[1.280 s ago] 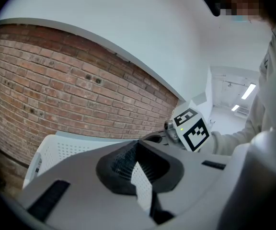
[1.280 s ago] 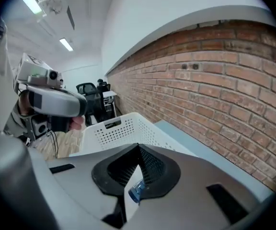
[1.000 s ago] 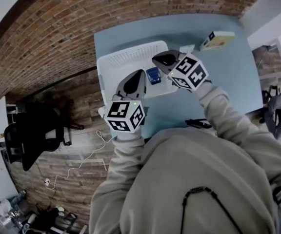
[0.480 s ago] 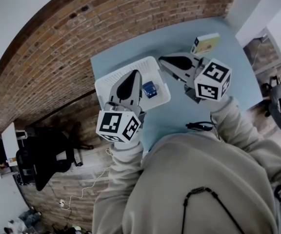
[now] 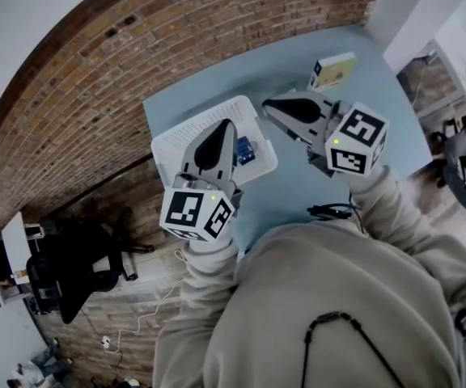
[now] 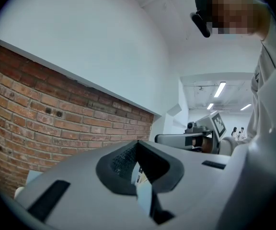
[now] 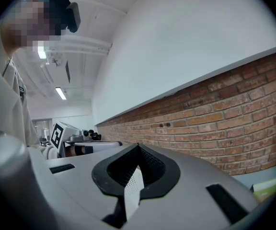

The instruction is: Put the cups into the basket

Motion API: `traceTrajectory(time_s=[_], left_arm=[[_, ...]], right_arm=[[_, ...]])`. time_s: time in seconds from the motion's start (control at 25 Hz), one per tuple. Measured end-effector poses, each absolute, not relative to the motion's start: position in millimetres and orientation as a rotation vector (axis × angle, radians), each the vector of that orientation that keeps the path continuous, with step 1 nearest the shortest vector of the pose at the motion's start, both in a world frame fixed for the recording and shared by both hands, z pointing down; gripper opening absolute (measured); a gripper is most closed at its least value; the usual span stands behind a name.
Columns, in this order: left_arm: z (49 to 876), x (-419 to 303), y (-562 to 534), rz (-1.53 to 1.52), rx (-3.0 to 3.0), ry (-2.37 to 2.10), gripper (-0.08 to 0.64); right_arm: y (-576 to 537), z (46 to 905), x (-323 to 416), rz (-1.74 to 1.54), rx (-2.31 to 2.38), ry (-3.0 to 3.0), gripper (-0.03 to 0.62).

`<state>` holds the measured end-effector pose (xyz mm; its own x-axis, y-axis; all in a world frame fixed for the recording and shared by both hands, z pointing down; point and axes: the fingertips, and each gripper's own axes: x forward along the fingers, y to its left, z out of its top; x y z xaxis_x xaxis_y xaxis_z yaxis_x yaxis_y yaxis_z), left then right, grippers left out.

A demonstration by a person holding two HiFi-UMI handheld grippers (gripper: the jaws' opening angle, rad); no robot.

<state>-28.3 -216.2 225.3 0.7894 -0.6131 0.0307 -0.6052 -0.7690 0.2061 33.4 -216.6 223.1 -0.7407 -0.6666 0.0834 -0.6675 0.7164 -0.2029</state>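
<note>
A white basket (image 5: 178,138) stands at the left end of the blue table (image 5: 298,180), with a blue cup (image 5: 247,151) in its right part. My left gripper (image 5: 228,124) hangs above the basket, jaws together and empty. My right gripper (image 5: 267,104) is held to the right of the basket, over the table, also shut with nothing in it. Both point level toward the brick wall, as the left gripper view (image 6: 138,142) and the right gripper view (image 7: 138,145) show. The rest of the basket's inside is hidden by the left gripper.
A small yellow and white box (image 5: 333,69) lies at the table's far right corner. A black cable (image 5: 330,211) sits at the table's near edge. A black office chair (image 5: 67,257) stands on the floor to the left. The brick wall runs behind the table.
Both grippers have risen away from the basket. The right one has moved right, off the basket's edge. The blue cup stays in the basket.
</note>
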Motion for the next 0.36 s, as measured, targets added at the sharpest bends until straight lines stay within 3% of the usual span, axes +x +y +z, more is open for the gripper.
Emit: traceTrajectory(time_s=[0.36], left_arm=[[232.1, -29.5, -214.7, -0.039, 2.764, -0.962, -0.011]], right_arm=[[-217.1, 222.7, 31.4, 0.355, 1.105, -2.917, 0.009]])
